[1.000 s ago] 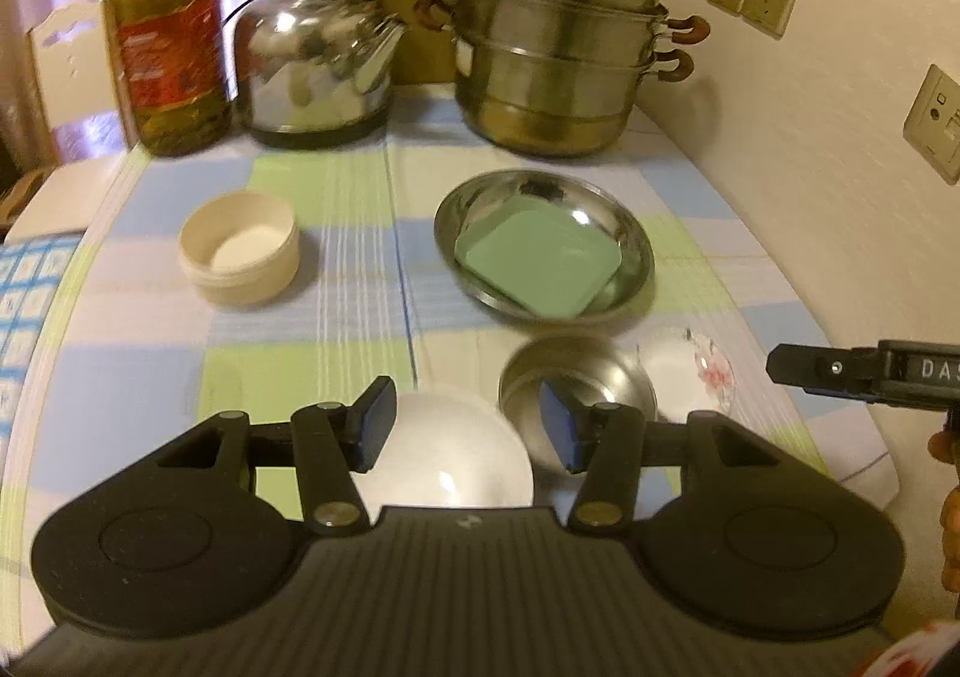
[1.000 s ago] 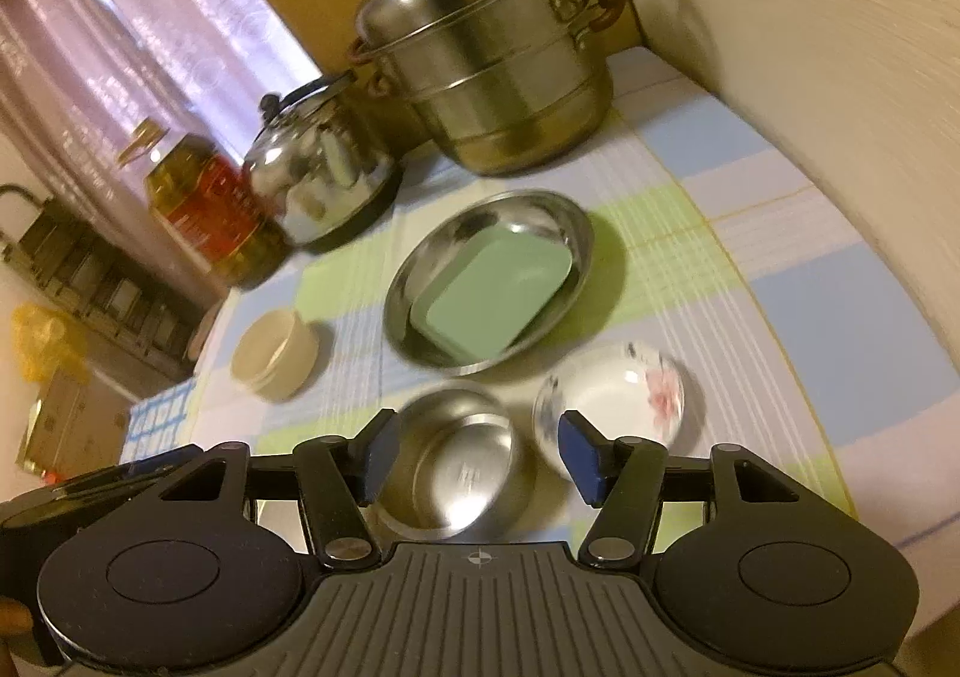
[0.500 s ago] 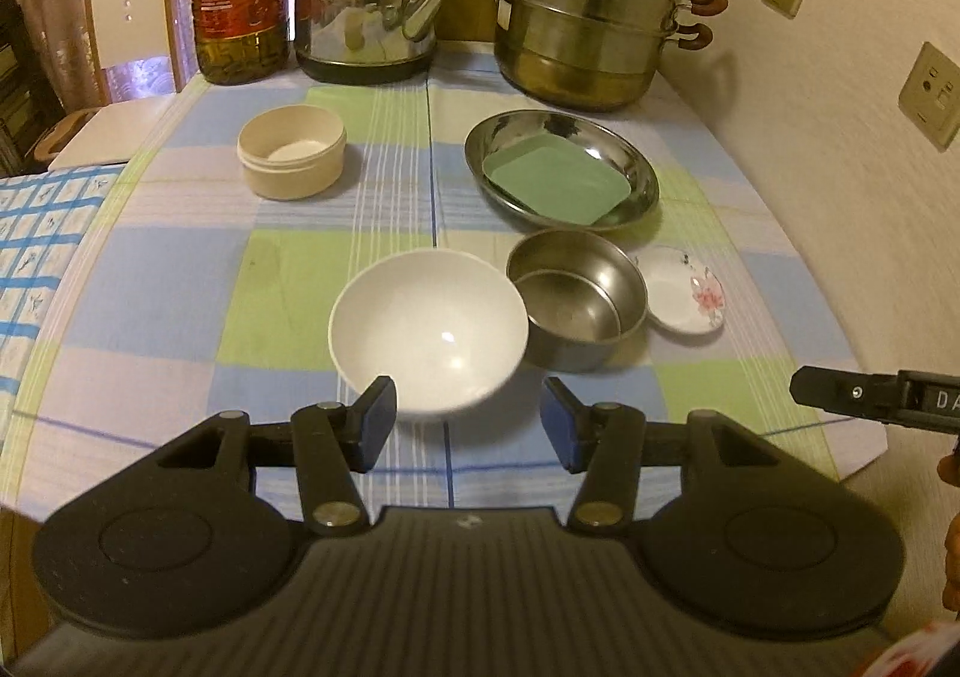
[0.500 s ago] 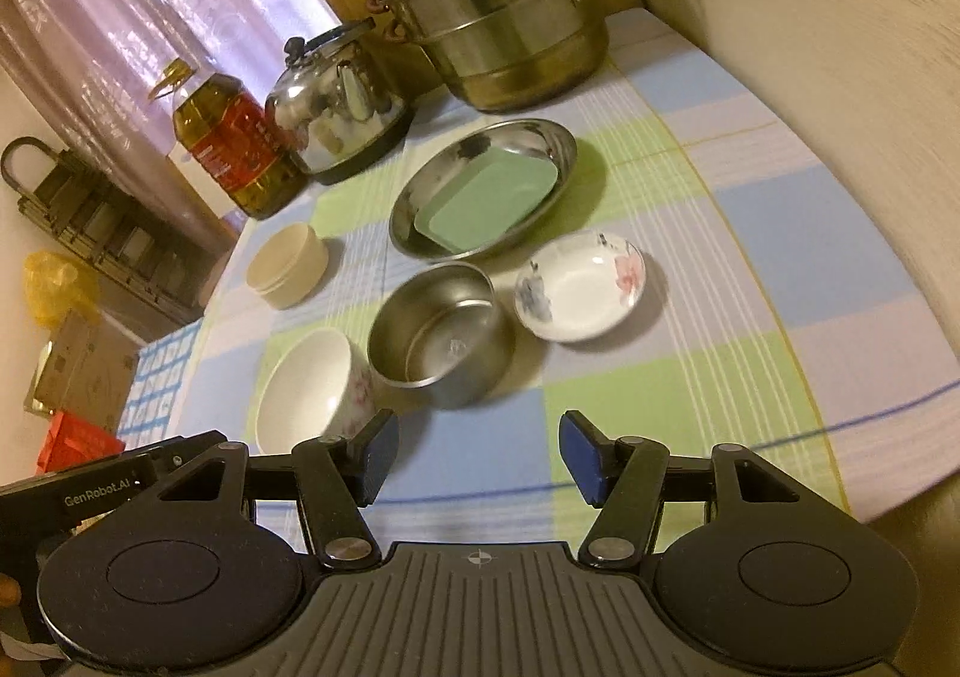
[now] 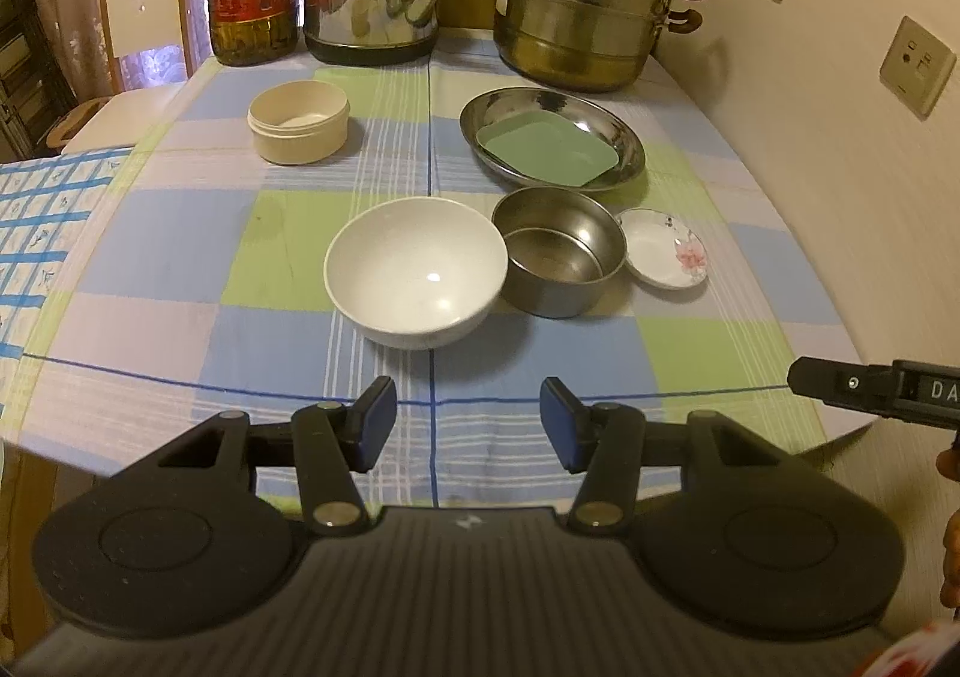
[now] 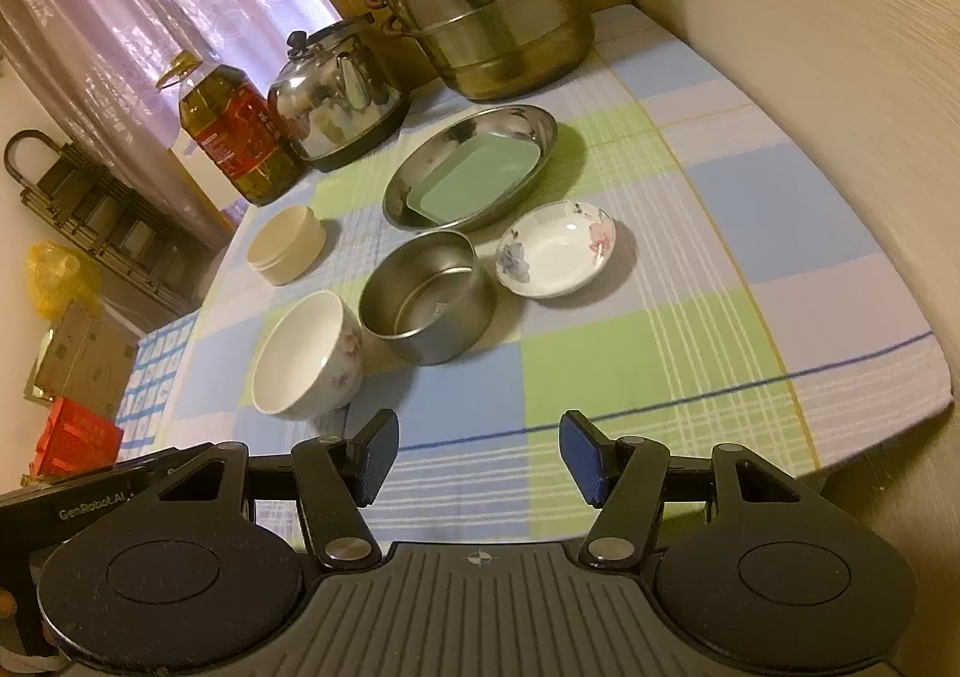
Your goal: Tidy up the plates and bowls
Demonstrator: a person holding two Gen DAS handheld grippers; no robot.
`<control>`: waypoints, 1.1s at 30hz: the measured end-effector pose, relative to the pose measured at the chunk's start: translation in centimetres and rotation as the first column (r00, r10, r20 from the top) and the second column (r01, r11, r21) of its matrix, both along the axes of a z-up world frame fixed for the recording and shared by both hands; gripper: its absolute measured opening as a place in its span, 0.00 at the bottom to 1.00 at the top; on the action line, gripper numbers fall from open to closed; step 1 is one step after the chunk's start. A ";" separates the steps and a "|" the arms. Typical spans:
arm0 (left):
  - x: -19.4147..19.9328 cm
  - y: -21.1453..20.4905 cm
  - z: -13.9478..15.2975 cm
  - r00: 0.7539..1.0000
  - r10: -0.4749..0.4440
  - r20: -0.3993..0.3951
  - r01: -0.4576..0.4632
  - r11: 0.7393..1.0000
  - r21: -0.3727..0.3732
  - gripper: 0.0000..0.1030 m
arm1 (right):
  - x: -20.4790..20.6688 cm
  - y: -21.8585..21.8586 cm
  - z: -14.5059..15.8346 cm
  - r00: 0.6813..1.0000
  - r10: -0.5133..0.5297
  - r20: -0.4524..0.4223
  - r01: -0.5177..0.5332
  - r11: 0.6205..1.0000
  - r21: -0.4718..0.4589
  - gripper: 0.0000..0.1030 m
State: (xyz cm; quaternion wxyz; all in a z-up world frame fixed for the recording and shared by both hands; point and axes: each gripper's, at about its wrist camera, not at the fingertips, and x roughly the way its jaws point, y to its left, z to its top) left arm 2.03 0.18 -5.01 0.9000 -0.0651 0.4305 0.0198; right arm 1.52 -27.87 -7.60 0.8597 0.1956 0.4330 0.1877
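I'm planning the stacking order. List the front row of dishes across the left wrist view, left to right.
white bowl → steel bowl → small flowered saucer

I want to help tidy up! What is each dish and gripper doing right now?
White bowl: upright, empty.
Steel bowl: upright, empty.
Flowered saucer: flat, empty.
Steel plate: holds the green tray.
Green tray: inside the steel plate.
Left gripper: open, empty.
Right gripper: open, empty.
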 end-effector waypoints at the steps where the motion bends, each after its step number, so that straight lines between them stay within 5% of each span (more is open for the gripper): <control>1: -0.1 -0.1 -0.1 1.000 0.000 0.001 0.000 1.000 0.001 0.49 | -0.2 -0.1 -0.1 1.000 -0.001 -0.002 0.001 1.000 -0.003 0.58; 16: -0.4 -2.4 -0.9 0.997 -0.067 -0.023 0.066 0.997 -0.049 0.48 | -1.7 -1.2 -0.7 1.000 -0.017 0.011 0.017 0.999 -0.048 0.63; 33: 3.9 -5.9 -2.5 0.972 -0.228 -0.054 0.223 0.972 -0.075 0.44 | 0.1 -2.5 -1.9 0.994 -0.081 -0.067 0.076 0.994 -0.076 0.63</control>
